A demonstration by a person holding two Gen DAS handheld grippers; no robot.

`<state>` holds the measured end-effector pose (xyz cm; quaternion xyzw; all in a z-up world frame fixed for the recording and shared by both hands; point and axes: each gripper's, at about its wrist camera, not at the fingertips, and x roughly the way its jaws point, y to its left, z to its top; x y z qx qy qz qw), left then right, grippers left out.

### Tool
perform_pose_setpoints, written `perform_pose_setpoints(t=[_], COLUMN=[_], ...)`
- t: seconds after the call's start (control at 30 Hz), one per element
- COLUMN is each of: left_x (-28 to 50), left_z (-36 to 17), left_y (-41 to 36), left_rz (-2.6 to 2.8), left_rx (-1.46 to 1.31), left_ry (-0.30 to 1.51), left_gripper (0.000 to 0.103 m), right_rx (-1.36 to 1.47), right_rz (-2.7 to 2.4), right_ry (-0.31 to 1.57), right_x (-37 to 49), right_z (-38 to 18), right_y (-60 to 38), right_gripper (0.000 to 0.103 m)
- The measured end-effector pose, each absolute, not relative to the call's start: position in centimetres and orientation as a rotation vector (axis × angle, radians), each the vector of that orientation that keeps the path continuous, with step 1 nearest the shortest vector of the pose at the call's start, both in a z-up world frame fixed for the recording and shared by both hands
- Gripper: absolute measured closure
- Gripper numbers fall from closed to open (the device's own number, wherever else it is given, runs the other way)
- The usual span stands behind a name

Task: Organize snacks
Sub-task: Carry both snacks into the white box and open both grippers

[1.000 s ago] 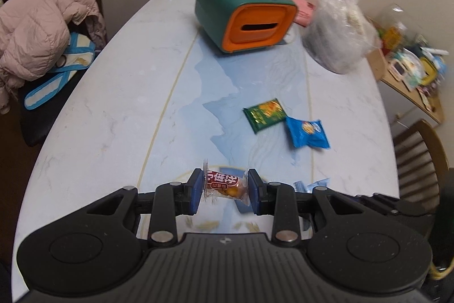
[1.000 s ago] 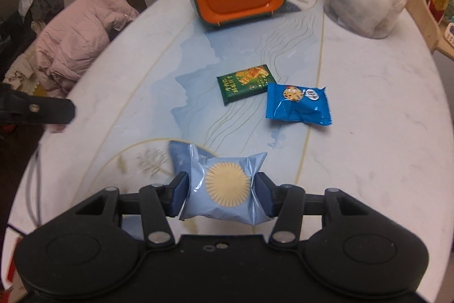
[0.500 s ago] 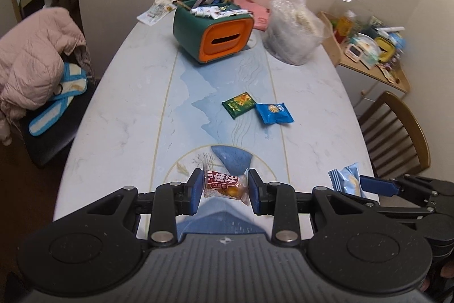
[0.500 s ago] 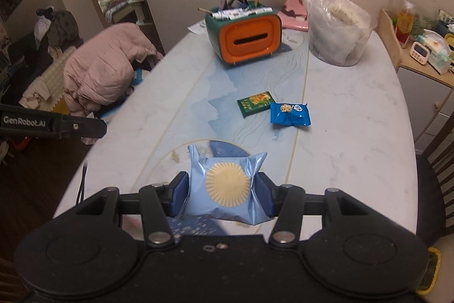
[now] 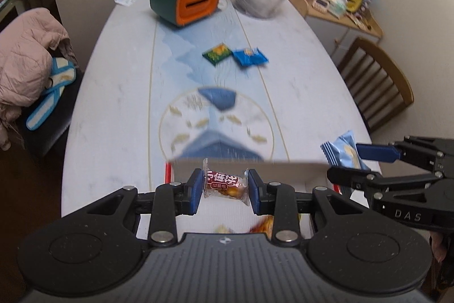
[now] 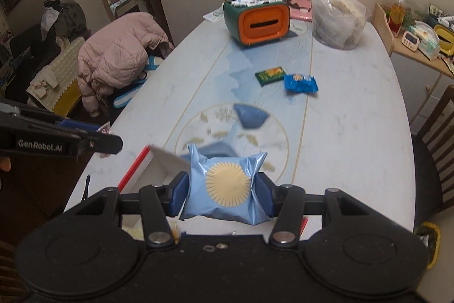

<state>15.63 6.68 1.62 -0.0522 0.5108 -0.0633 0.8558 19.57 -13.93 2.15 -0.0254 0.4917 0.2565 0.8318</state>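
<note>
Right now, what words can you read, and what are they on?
"GenRobot.AI": side of the left gripper.
"DAS": side of the right gripper.
Red snack wrapper: big white characters, too blurred to read.
Green packet and blue packet: print too small.

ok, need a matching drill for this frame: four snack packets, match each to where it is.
Things:
1. small red-labelled clear-wrapped candy
2. pale blue foil packet with a yellow sun disc
3. green flat snack packet
4. bright blue cookie packet

Places:
A. on the table, right of its neighbour
B. between the right gripper's pads
C. on the table, left of its neighbour
D. between the left gripper's pads

Pairs: 1-D, 2-B, 3-C, 4-A
</note>
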Motion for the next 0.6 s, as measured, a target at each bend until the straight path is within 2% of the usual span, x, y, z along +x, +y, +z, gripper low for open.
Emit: perform_pose_setpoints(t=[0.6], left_x=[10.3], left_z=[-6.9], left_y=[5.5], left_rz=[-0.191], left_rx=[-0.116], left_ry=[1.227], left_gripper=[0.070], right_rx=[-0.092], right_rz=[0.523], right_ry=[1.160], right_x=[13.1], right_z=[-5.5], right_y=[-11.8], right_gripper=[0.052])
